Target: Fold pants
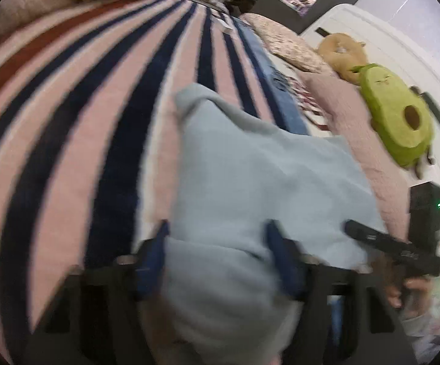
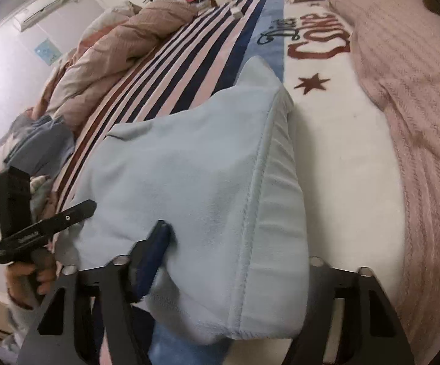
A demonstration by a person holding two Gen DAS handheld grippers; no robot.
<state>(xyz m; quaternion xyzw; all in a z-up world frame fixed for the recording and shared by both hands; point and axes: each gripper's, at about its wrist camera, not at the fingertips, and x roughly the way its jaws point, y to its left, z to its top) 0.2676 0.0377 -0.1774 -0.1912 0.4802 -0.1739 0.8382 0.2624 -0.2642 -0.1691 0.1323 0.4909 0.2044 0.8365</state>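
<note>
On the striped blanket [image 1: 68, 127] the pants [image 1: 250, 182] are lying as a thick, pale blue bundle, soft fleece folded over on itself and bulging upward. Through the left wrist view the left gripper [image 1: 220, 261] is sitting with its blue fingers [image 1: 153, 261] about half apart, one on each side of a hump of the fabric that is filling the gap between them; the blur is making it impossible to tell whether the pads are pressing. At right the other tool is showing as a black body with a green light, a hand [image 1: 402, 289] wrapping its handle, and past it an avocado plush [image 1: 399, 115] is lying by a white wall beside a tan plush. Through the right wrist view the pants [image 2: 189, 182] are showing a stitched seam running down their near edge and a second layer under it, details the left view is missing. The right gripper [image 2: 235, 261] is standing about half open: its left finger [image 2: 156, 255] is resting against the cloth, while the right one is hiding under the fold, so the grip is unclear. This view is also showing red lettering and a star on the white band of blanket, a pink quilt [image 2: 402, 121] at right, a crumpled duvet at left, and the left tool in a hand [image 2: 31, 276].
</note>
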